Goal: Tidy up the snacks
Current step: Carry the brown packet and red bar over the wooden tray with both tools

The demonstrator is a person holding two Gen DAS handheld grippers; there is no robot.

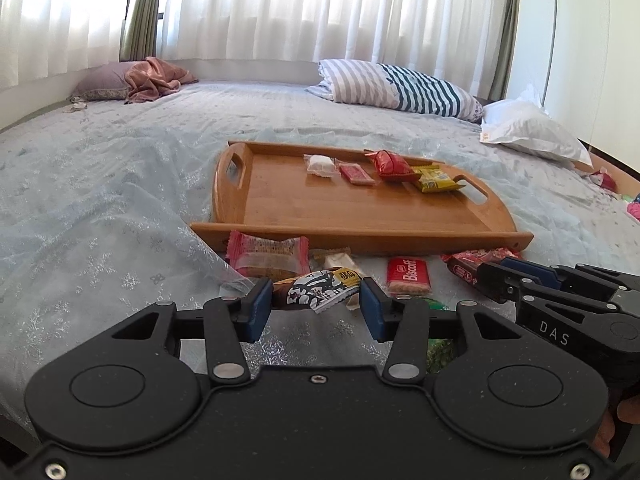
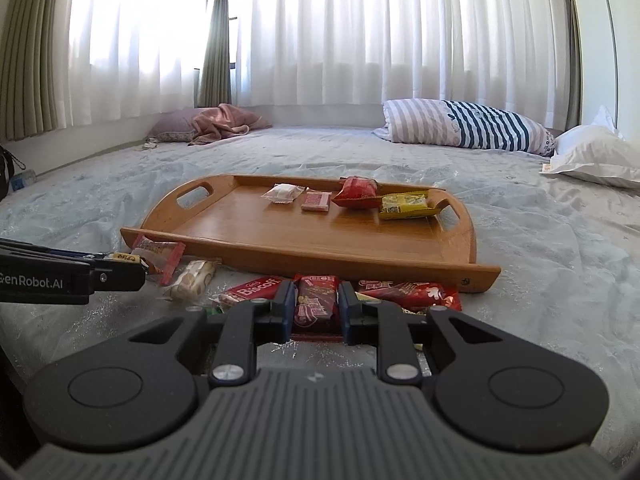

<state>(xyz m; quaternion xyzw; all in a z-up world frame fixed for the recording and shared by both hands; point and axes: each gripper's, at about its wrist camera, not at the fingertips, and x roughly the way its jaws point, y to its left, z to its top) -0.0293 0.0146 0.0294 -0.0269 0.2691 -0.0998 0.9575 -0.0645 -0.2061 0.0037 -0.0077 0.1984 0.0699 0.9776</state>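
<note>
Behind the bed (image 1: pixel 120 184), white curtains (image 1: pixel 280 12) were drawn. A brown-and-white snack packet (image 1: pixel 320 289) was clamped by the left hand-held gripper (image 1: pixel 316 304). A red wafer bar (image 2: pixel 316 300) was clamped by the right hand-held gripper (image 2: pixel 316 312).

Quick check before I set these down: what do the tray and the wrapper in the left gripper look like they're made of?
Tray: looks like bamboo or light wood with a smooth, slightly glossy finish; narrow plank lines and window glare show on its floor. Wrapper in the left gripper: apparently thin printed plastic film, crinkled, with a crimped zigzag end; I can't rule out foil.
</note>
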